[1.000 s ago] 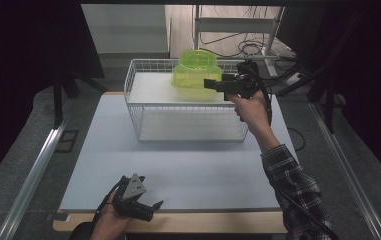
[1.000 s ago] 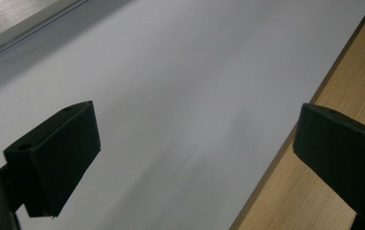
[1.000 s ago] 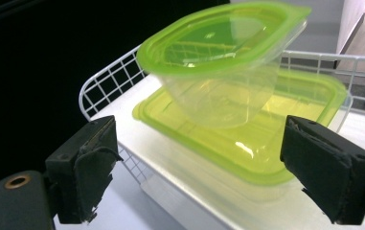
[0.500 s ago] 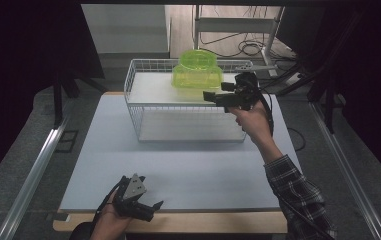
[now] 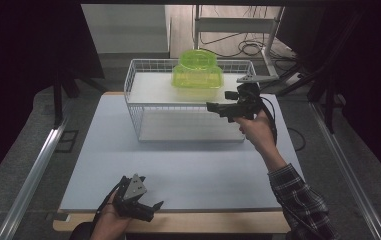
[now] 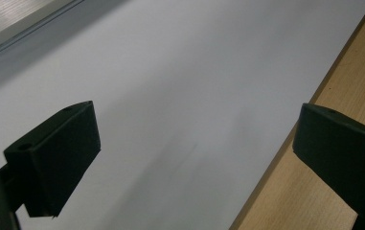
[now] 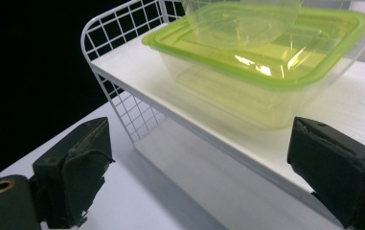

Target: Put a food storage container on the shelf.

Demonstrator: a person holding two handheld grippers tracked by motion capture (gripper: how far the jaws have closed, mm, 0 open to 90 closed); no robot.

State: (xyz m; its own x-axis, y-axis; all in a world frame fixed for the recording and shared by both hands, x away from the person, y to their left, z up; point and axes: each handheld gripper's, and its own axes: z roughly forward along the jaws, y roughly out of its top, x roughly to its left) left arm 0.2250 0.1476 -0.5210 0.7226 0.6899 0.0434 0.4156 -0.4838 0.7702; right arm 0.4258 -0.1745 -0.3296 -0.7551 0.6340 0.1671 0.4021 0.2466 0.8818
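Right gripper (image 5: 213, 106) hangs level beside the right end of the white wire rack (image 5: 143, 107), which stands at the table's (image 5: 98, 165) far edge. Its jaws stand wide and have just been opening, with nothing between them. On the rack's upper shelf, toward its right end, sits the clear container with the green lid (image 5: 198, 80), and a round clear tub (image 5: 196, 59) rides on top of it. From the right gripper view, the container (image 7: 266, 67) lies just ahead of the pads, apart from them. Left gripper (image 5: 150, 206) rests low at the table's near edge, jaws spread wide over bare white surface. No labels or writing readable anywhere.
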